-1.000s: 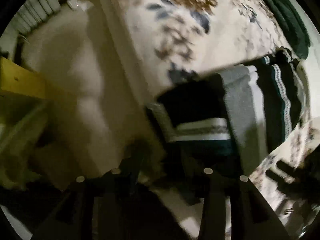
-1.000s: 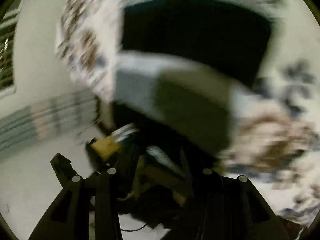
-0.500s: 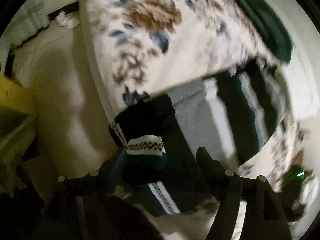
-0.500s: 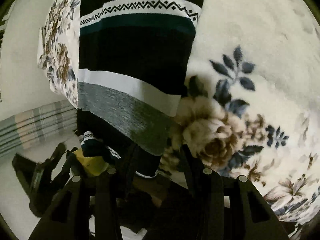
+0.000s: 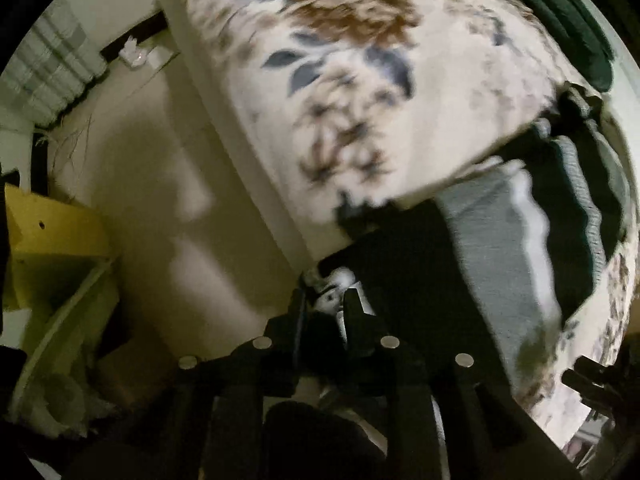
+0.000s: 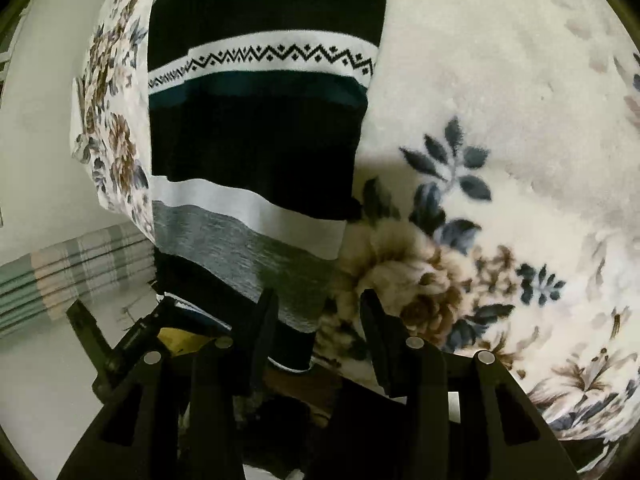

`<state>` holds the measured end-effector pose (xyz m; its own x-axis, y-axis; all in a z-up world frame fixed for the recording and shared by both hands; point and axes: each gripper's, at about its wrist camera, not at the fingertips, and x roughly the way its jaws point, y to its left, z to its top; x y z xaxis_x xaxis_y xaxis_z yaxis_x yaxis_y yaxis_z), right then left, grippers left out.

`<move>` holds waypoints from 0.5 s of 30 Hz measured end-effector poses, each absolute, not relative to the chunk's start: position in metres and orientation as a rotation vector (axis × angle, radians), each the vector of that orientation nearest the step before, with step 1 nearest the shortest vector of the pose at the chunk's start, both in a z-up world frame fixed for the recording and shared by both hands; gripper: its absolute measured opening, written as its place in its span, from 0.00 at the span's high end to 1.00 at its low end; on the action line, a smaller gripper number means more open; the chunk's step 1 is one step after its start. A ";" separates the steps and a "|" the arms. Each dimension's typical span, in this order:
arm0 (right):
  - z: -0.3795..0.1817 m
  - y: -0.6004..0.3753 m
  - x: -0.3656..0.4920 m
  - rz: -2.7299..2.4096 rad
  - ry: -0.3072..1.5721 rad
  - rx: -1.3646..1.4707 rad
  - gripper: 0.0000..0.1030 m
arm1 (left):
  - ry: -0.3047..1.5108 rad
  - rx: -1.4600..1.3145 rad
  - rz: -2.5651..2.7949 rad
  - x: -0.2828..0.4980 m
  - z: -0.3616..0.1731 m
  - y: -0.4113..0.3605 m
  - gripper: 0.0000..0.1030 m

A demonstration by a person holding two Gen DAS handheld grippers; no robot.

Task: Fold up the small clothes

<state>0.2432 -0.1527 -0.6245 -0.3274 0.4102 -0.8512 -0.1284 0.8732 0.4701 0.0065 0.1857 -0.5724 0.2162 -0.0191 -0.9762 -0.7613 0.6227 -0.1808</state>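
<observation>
The sweater (image 6: pixel 256 152) is laid lengthwise up the frame on the blanket (image 6: pixel 500 120), its lower-left corner pinched by the closing left gripper (image 5: pixel 326 300), its lower-right hem lying between the half-open right gripper (image 6: pixel 316 300).

A cream floral blanket (image 5: pixel 360 92) with brown blooms and grey-blue leaves fills the left wrist view from twelve to three o'clock, and a dark green cloth (image 5: pixel 568 20) lies along its edge at one o'clock. Pale floor (image 5: pixel 132 184) spreads toward nine o'clock, with a yellow wooden piece (image 5: pixel 52 232) at its left margin and a striped green-and-beige fabric (image 5: pixel 48 68) at ten o'clock. In the right wrist view the same striped fabric sits at eight o'clock.
</observation>
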 end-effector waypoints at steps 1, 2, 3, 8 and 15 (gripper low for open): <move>-0.623 -0.155 0.245 0.552 1.831 0.224 0.56 | 1.254 -0.761 0.578 0.011 -0.563 0.183 0.75; -0.619 -0.157 0.247 0.554 1.829 0.240 0.56 | 1.250 -0.750 0.570 0.017 -0.555 0.180 0.69; -0.615 -0.161 0.250 0.558 1.825 0.253 0.55 | 1.243 -0.742 0.554 0.023 -0.545 0.177 0.66; -0.587 -0.179 0.272 0.563 1.765 0.332 0.50 | 1.165 -0.681 0.467 0.072 -0.490 0.166 0.59; -0.550 -0.201 0.353 0.491 1.607 0.411 0.46 | 1.065 -0.602 0.256 0.239 -0.456 0.169 0.51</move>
<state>0.3534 -0.2014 -0.5501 -0.0926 0.5361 -0.8391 -0.0247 0.8412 0.5402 0.2385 0.1692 -0.4561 0.4747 -0.0868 -0.8759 -0.4751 0.8124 -0.3380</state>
